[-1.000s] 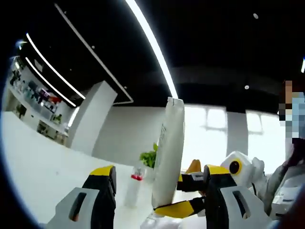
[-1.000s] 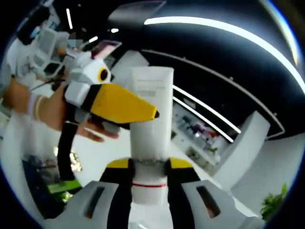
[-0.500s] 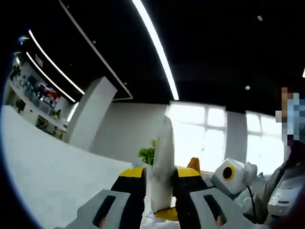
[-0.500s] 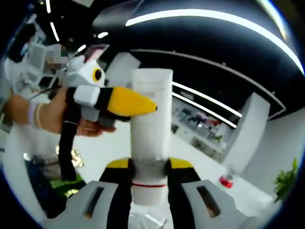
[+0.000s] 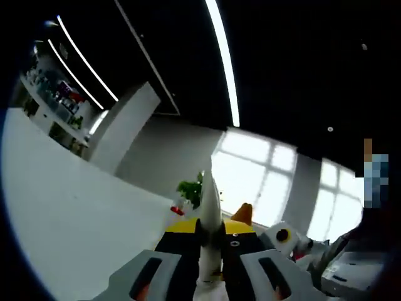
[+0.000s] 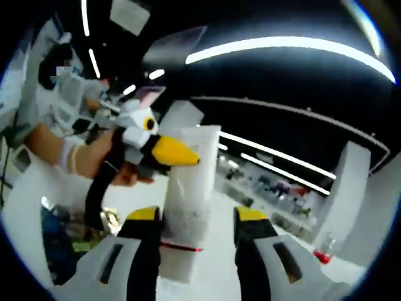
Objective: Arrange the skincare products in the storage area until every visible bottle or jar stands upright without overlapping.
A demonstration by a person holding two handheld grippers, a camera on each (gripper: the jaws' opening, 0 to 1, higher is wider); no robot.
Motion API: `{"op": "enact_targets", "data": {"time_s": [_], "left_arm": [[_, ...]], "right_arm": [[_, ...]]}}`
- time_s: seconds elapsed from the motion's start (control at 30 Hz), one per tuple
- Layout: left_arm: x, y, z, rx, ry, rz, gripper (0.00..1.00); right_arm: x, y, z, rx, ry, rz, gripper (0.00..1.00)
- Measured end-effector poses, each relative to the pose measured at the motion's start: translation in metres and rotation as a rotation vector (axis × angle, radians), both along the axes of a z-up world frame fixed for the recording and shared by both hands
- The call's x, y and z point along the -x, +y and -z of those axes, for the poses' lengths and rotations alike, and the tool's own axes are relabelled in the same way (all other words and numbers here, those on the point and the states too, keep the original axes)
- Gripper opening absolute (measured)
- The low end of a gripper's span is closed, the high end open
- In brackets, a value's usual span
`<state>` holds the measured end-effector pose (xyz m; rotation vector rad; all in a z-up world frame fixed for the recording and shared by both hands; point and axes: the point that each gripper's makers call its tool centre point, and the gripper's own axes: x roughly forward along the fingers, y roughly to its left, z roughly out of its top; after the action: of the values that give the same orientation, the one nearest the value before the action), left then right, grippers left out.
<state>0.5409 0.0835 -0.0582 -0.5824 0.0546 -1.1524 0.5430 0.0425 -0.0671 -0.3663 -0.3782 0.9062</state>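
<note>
white tube (image 5: 208,219) pinched edge-on in left gripper (image 5: 210,241) jaws, right gripper (image 6: 195,235) jaws spread beside tube

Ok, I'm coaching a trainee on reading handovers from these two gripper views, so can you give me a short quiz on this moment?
1. True or false: the right gripper is clamped on the white tube.
2. What grips the tube? A) the left gripper B) the right gripper C) a bare hand
3. What colour is the cap of the small clear bottle standing on the white surface behind?

Key
1. False. In the right gripper view its jaws stand apart, with a gap beside the tube.
2. A. Its jaws are closed on the tube, seen edge-on in the left gripper view.
3. Red.
</note>
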Motion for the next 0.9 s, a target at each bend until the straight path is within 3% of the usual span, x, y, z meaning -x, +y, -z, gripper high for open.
{"op": "enact_targets", "data": {"time_s": [0.03,0.1,0.17,0.27,0.3,0.37,0.4,0.53,0.6,0.67,0.8,0.87,0.9], "left_arm": [[0.001,0.001,0.002,-0.031,-0.016,-0.006,0.1],[0.007,-0.001,0.003,-0.077,-0.066,0.013,0.1],[0.019,-0.003,0.007,-0.06,0.013,0.115,0.1],[0.032,-0.006,0.009,-0.047,0.089,0.237,0.1],[0.034,-0.007,0.009,-0.047,0.091,0.246,0.1],[0.039,-0.01,0.008,-0.077,0.048,0.233,0.1],[0.043,-0.011,0.009,-0.095,0.028,0.234,0.1],[0.059,-0.013,0.004,-0.092,0.014,0.282,0.1],[0.066,-0.013,0.002,-0.083,0.016,0.303,0.1],[0.071,-0.012,0.001,-0.086,0.01,0.308,0.1],[0.075,-0.012,0.002,-0.102,0.001,0.307,0.11],[0.074,-0.014,0.0,-0.078,-0.043,0.279,0.13],[0.074,-0.014,-0.004,-0.021,-0.074,0.259,0.13]], "right_arm": [[0.002,-0.001,-0.005,-0.061,0.03,-0.039,0.51],[0.002,-0.006,-0.005,-0.141,0.19,-0.096,0.51],[0.01,-0.005,-0.003,-0.208,0.378,-0.221,0.5],[0.024,0.002,0.001,-0.255,0.579,-0.38,0.48],[0.026,0.003,-0.001,-0.282,0.611,-0.404,0.48],[0.032,0.007,-0.002,-0.299,0.639,-0.465,0.47],[0.036,0.01,0.002,-0.29,0.682,-0.481,0.47],[0.048,0.023,0.021,-0.174,0.711,-0.503,0.45],[0.053,0.027,0.029,-0.14,0.744,-0.503,0.39],[0.06,0.029,0.029,-0.145,0.774,-0.546,0.25],[0.058,0.028,0.032,-0.127,0.768,-0.533,0.21],[0.057,0.028,0.033,-0.134,0.786,-0.525,0.19],[0.056,0.027,0.033,-0.14,0.788,-0.522,0.19]]}}
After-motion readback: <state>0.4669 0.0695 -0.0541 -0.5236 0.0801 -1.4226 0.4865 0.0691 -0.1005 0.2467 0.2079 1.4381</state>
